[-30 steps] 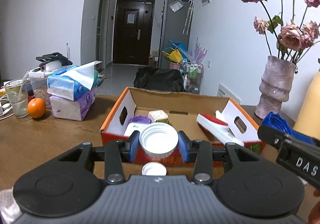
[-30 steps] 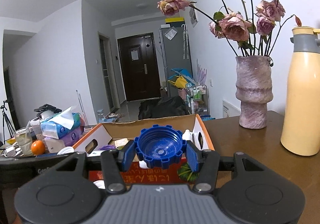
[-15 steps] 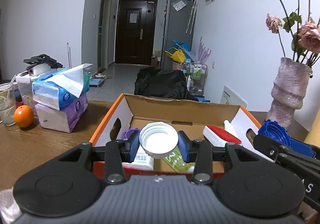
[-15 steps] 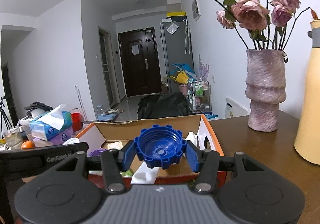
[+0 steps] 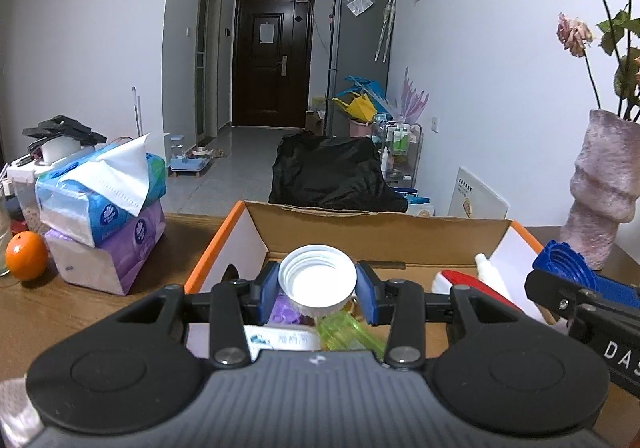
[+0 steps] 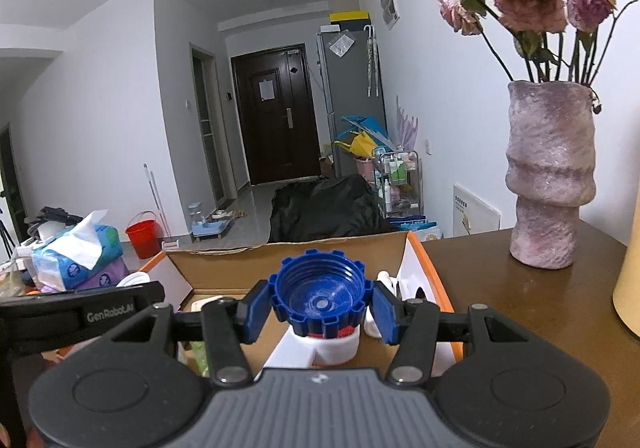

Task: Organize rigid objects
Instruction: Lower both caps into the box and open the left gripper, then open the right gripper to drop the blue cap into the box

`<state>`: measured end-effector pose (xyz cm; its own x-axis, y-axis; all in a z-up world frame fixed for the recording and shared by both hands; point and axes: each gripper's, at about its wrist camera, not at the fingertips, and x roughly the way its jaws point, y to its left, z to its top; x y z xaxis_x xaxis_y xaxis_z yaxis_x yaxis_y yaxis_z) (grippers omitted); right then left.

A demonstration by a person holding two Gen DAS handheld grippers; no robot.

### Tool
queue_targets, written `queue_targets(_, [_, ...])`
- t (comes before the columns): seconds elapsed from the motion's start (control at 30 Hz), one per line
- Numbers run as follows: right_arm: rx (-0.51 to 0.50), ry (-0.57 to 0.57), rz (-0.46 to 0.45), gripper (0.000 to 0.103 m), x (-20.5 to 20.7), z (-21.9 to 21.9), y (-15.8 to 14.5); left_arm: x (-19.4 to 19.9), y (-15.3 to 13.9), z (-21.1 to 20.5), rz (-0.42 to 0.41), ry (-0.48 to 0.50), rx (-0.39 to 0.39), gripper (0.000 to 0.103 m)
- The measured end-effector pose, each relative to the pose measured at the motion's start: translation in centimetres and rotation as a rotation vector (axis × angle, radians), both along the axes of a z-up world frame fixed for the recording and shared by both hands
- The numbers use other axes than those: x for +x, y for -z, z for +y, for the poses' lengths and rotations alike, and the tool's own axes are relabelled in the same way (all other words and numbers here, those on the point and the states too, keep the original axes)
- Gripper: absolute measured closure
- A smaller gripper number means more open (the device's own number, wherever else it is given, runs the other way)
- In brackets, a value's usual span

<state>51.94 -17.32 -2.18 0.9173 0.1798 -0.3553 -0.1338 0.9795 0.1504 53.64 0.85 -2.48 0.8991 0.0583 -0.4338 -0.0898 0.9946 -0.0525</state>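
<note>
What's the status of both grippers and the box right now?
Left gripper shut on white cap. Right gripper shut on blue cap. Both over the box. Nothing in the way.

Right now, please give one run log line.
left tool: white cap held | right tool: blue cap held | both over cardboard box

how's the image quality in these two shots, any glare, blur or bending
Left wrist view: sharp, dim even light, walls bow from the fisheye. Right wrist view: dark corners, soft sheen on the table near the vase, straight lines curve.
</note>
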Motion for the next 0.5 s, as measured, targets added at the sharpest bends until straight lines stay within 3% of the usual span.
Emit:
queue_targets(0.33, [-0.022,-0.017,0.020,0.050,2.4,0.3,0.4,1.9,0.7,0.3,0.017,-0.010,0.054,0.057])
queue_targets(0.43, [-0.012,-0.014,0.027,0.049,2.4,0.0,0.5,1.9,0.7,0.7,0.023,-0.022,0.047,0.037])
queue_targets(0.47, [-0.008,-0.014,0.027,0.042,2.3,-0.1,0.5,1.8,0.6,0.7,0.019,-0.030,0.045,0.025])
queue_targets(0.5, [-0.005,-0.015,0.028,0.028,2.3,-0.1,0.5,1.6,0.5,0.8,0.012,-0.042,0.049,0.019])
